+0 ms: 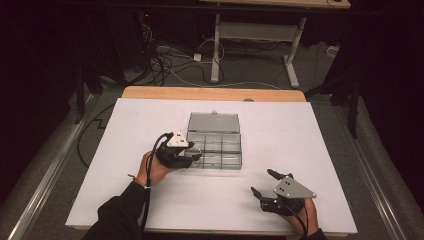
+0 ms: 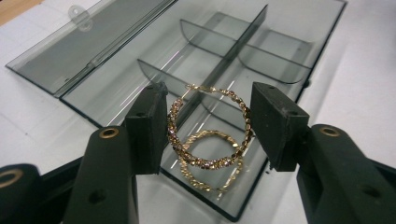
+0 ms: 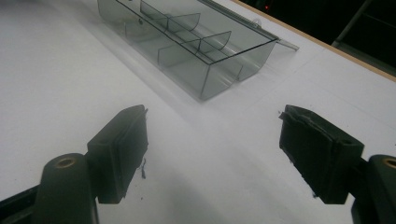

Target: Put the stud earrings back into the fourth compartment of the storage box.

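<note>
My left gripper (image 2: 210,116) is shut on a gold beaded hoop earring (image 2: 232,96), whose rim spans the gap and touches both pads. It hangs over the near-left compartment of a clear grey divided box (image 2: 280,65), where a second gold hoop (image 2: 198,181) lies on the floor. In the high view the left gripper (image 1: 193,157) is at the box's (image 1: 220,166) front-left corner. My right gripper (image 1: 261,181) rests low over the white table near the front right, jaws wide and nothing between them (image 3: 212,140), well short of the box (image 3: 210,70).
The box's lid (image 1: 213,122) lies folded back flat behind it, with a small latch tab (image 2: 79,14). White paper (image 1: 310,150) covers the table, and a wooden strip (image 1: 150,93) shows at the far edge. Cables and a desk frame stand on the floor beyond.
</note>
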Available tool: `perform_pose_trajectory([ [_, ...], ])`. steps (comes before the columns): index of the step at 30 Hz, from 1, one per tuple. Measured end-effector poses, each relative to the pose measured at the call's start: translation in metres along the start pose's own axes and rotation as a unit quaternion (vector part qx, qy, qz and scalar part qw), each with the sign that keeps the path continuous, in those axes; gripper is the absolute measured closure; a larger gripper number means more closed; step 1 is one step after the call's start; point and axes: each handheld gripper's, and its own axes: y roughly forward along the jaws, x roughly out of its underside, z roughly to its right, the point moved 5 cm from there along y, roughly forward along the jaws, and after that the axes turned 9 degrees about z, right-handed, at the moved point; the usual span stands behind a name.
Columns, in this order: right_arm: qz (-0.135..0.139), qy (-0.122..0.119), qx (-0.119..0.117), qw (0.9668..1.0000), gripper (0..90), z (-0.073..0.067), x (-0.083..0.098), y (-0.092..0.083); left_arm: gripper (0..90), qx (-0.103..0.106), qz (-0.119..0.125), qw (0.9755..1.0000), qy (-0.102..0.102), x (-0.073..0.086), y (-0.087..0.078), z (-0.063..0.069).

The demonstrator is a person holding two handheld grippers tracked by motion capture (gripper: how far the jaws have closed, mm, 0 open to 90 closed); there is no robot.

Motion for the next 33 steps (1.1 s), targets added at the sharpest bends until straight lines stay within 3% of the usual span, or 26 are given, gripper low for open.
perform_pose_trajectory([
  [9,-0.003,-0.003,0.001,1.0,25.0,-0.001,0.0,-0.001,44.9,-0.022,-0.006,0.9996,-0.016,0.004,0.003,-0.004],
  [16,-0.007,-0.007,0.004,0.9999,25.0,0.0,0.001,-0.001,41.5,-0.02,-0.002,0.9998,-0.006,0.001,0.001,0.0],
  [20,-0.006,-0.008,0.007,0.9999,25.0,0.001,0.0,-0.001,40.2,-0.025,0.002,0.9997,0.002,-0.002,-0.002,0.002],
  [23,-0.005,-0.008,0.006,0.9999,26.1,0.0,0.0,-0.001,38.8,-0.04,-0.006,0.999,0.021,-0.004,-0.004,0.006],
  [27,-0.001,-0.004,0.0,1.0,27.2,-0.001,-0.001,-0.001,35.6,-0.049,0.002,0.998,0.038,-0.01,-0.008,0.013],
  [33,0.001,-0.006,0.003,1.0,27.2,-0.001,-0.001,-0.002,31.8,-0.052,0.011,0.9973,0.051,-0.013,-0.014,0.019],
])
